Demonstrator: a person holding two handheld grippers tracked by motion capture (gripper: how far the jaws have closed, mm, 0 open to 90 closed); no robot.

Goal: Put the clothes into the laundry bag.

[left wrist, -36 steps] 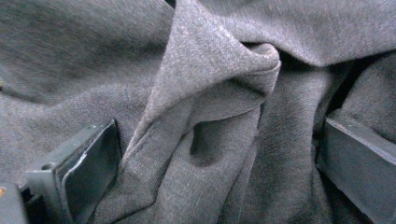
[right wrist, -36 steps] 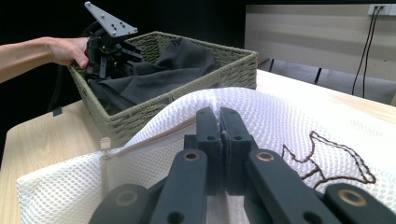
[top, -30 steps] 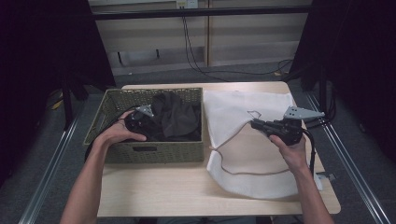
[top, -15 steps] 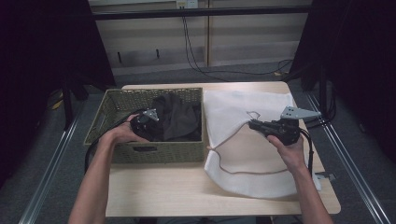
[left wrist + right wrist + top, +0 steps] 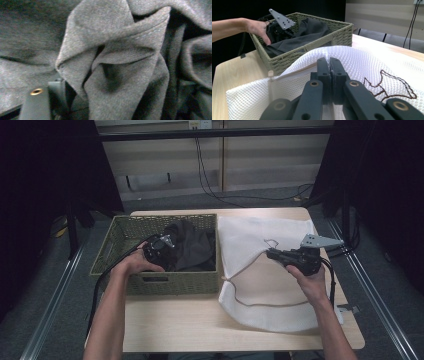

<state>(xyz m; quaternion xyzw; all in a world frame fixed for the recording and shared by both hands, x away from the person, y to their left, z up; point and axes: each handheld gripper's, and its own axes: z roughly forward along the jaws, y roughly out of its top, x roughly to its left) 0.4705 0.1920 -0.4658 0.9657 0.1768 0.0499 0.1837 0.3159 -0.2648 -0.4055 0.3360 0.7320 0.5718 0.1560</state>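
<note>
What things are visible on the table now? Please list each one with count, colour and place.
table: one, light wood, under everything.
basket: one, green woven, left half of the table.
dark cloth: one heap, dark grey, inside the basket.
mesh bag: one, white with brown drawing, right half of the table.
left tool: one, black, in the basket, its jaws just closing around a fold of the dark cloth.
right tool: one, black, shut on the mesh bag's edge, lifting it.
</note>
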